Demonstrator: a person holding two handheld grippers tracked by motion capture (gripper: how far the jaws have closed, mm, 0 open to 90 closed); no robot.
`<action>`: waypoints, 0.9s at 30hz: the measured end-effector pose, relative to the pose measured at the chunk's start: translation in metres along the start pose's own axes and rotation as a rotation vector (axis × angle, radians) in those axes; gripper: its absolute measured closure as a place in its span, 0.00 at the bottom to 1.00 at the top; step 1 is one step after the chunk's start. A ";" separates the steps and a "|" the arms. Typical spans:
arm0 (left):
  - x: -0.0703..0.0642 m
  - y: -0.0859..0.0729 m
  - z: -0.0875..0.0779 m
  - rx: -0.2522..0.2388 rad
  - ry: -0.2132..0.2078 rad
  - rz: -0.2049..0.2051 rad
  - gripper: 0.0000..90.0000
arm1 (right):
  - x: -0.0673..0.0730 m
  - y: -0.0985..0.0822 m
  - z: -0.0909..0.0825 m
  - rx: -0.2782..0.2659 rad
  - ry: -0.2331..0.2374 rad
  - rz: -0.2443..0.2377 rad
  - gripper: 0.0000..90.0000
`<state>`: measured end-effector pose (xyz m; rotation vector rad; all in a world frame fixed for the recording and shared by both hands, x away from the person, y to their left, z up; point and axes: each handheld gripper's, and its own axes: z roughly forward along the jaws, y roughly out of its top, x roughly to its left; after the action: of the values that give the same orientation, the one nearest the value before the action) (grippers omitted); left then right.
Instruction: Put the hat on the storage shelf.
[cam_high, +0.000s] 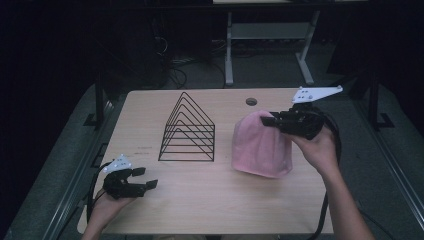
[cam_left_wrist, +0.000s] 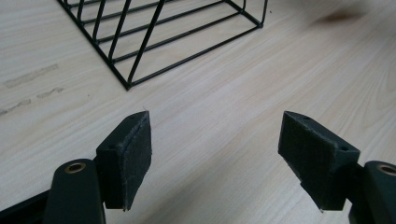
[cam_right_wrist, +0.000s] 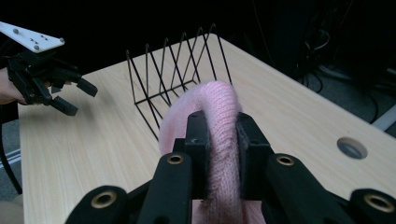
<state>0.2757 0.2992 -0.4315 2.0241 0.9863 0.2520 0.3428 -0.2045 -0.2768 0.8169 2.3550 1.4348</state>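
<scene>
1. A pink knitted hat (cam_high: 261, 145) hangs from its top on the right side of the counter (cam_high: 210, 200), its lower edge resting on or just above the wood; which of the two cannot be told.
2. In the right gripper view the hat (cam_right_wrist: 219, 121) rises as a fuzzy fold between the two black pads, which press on it from both sides.
3. The right hand-held gripper (cam_high: 270, 121) is clamped on the hat's top edge, held by a hand (cam_high: 317, 147) that comes in from the lower right; its grey three-cornered plate sticks out above it.
4. Just left of the hat stands a black wire rack (cam_high: 188, 130), a row of triangular frames on a rectangular base, upright near the counter's middle and apart from the hat.
5. The left hand-held gripper (cam_high: 146, 178) sits low over the counter's near left corner, well apart from the hat, its jaws wide apart with nothing between them.
6. In the left gripper view the pads (cam_left_wrist: 130, 154) frame bare wood, with the rack's corner (cam_left_wrist: 128, 84) ahead.
7. A round cable hole (cam_high: 251, 101) lies near the counter's far edge, behind the hat.
</scene>
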 end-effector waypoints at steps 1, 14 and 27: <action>0.000 0.001 0.000 0.000 -0.004 0.002 0.28 | 0.001 0.002 0.000 -0.005 0.000 -0.005 0.86; -0.010 0.024 -0.003 -0.003 -0.058 0.066 0.30 | 0.012 0.028 0.001 -0.047 0.040 -0.044 0.86; -0.021 0.050 -0.009 -0.038 -0.126 0.121 0.34 | 0.027 0.055 0.004 -0.071 0.064 -0.091 0.86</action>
<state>0.2846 0.2735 -0.3842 2.0414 0.7777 0.2031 0.3411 -0.1666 -0.2293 0.6463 2.3397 1.5181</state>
